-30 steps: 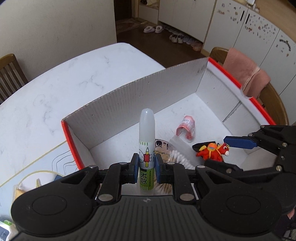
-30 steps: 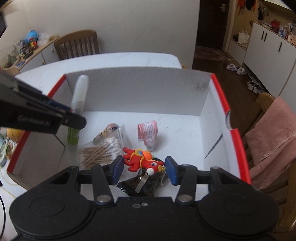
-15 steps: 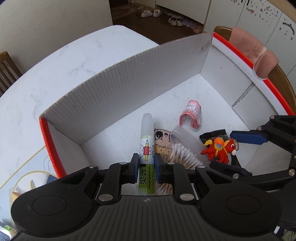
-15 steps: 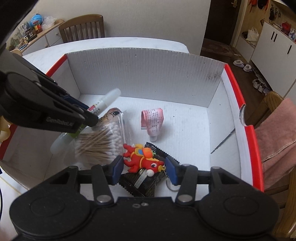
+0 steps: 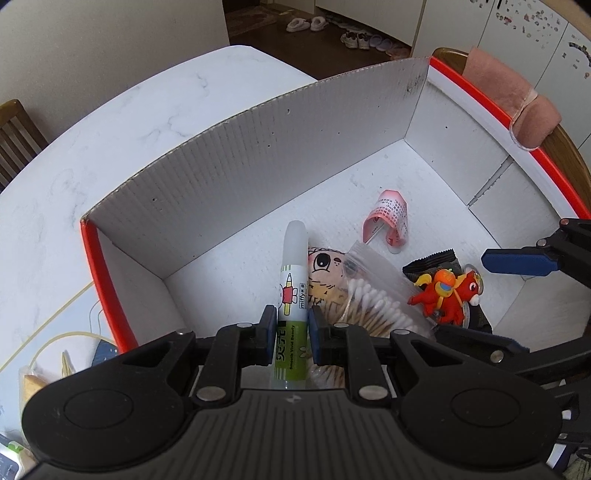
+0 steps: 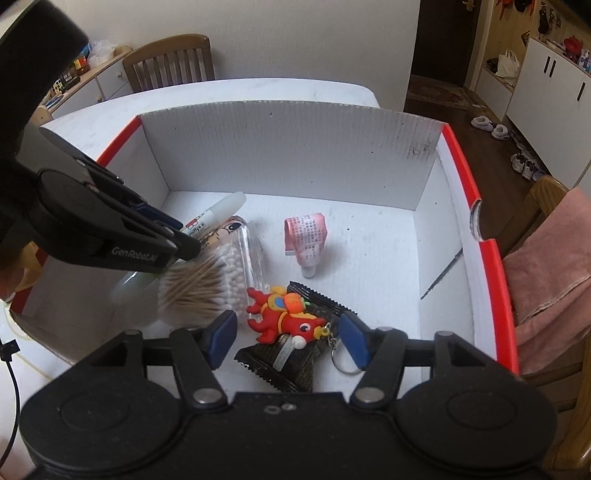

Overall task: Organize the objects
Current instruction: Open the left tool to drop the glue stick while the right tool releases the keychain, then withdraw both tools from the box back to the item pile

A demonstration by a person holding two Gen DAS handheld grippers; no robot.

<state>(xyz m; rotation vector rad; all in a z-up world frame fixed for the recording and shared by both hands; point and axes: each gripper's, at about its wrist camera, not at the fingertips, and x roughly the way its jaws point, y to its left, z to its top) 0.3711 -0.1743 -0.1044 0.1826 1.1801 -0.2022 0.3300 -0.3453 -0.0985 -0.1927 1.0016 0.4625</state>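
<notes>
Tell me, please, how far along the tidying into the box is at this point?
Done: cotton swabs, pink tube, dark packet and red keychain toy lie in the box. In hand: the left tool grips the glue stick low inside; the right tool is opening around the toy. Left: releasing the stick.

A home dining room: a marble-look table point(image 5: 122, 122), wooden chairs point(image 6: 173, 59), shoes point(image 5: 306, 24) by the entrance, white cabinets point(image 6: 550, 85), a towel point(image 6: 546, 258) over a chair.
</notes>
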